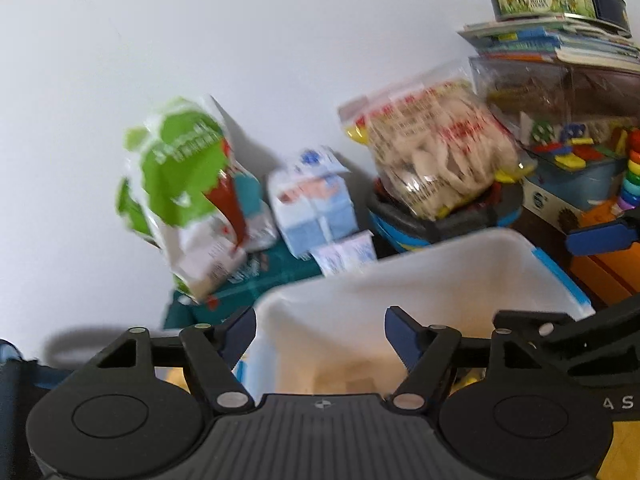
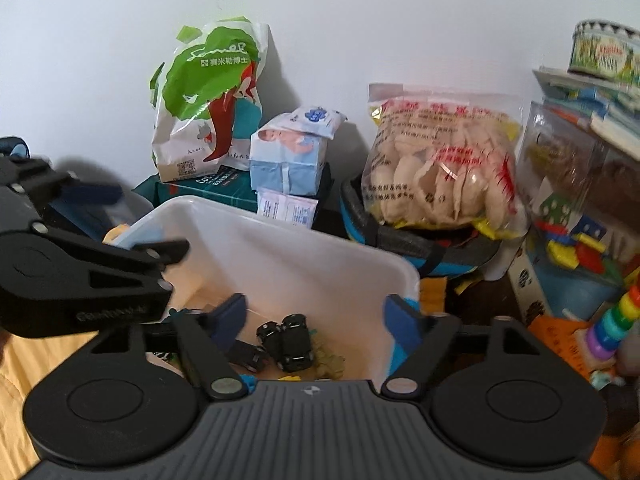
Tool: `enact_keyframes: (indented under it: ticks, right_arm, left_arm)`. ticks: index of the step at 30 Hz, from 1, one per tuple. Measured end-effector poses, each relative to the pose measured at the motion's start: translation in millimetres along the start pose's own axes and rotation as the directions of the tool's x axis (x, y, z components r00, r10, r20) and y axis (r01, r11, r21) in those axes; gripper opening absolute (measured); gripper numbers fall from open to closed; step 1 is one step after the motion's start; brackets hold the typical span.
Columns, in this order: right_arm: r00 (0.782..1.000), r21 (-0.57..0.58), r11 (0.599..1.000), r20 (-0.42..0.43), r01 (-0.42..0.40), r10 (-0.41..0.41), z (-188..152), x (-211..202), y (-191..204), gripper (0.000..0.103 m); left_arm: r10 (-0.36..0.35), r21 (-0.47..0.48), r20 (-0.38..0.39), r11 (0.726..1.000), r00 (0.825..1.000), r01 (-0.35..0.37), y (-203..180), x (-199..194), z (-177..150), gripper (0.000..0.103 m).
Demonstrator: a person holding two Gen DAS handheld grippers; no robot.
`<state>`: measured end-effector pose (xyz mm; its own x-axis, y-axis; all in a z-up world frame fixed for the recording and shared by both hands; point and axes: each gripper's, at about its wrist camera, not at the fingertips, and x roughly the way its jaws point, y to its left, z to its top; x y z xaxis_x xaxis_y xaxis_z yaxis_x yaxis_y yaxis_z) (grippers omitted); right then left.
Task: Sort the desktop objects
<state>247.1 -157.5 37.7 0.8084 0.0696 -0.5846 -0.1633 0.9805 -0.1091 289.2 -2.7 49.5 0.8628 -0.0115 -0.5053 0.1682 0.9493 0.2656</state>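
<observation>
A cluttered corner of a home

Colourful plastic stacking rings point(image 2: 612, 320), a clear box of bright building blocks point(image 2: 576, 216) and a crinkled bag of pale crackers point(image 2: 444, 168) crowded a plain white wall point(image 2: 360, 20).

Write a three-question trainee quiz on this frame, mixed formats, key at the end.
1. True or false: the right gripper holds a toy car between its fingers.
2. Multiple choice: the two small black toy cars lie
A. on the green-and-white paper bag
B. inside the white plastic bin
C. on the round printed tin
3. Fill in: the clear bag of pale crackers rests on a dark basket with a ____ band.

Key: 1 false, both the right gripper and the left gripper stand open and empty; 2 B; 3 blue.
</observation>
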Motion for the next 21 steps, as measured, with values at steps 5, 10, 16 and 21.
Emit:
enact_keyframes:
  ticks: [5, 10, 16, 21]
  right_arm:
    - [0.997, -0.037, 0.999, -0.072, -0.006, 0.004, 12, -1, -4, 0.091]
    - [0.986, -0.064, 0.998, -0.166, -0.003, -0.008, 19, 11, -9, 0.094]
    - [0.966, -0.053, 0.999, -0.259, -0.012, -0.003, 20, 23, -12, 0.096]
    - [0.964, -0.054, 0.998, -0.265, 0.007, -0.021, 21, 26, -13, 0.096]
  left_arm:
    - [-0.116, -0.064, -0.051, 0.992, 0.992, 0.113, 13, -6, 25, 0.078]
    - [-0.095, 0.026, -0.057, 0.995, 0.994, 0.097, 1, -9, 40, 0.078]
    - [-0.087, 0.037, -0.106, 0.995, 0.991, 0.091, -7, 3, 46, 0.078]
    - [-0.074, 0.037, -0.122, 0.996, 0.99, 0.079, -8, 12, 44, 0.078]
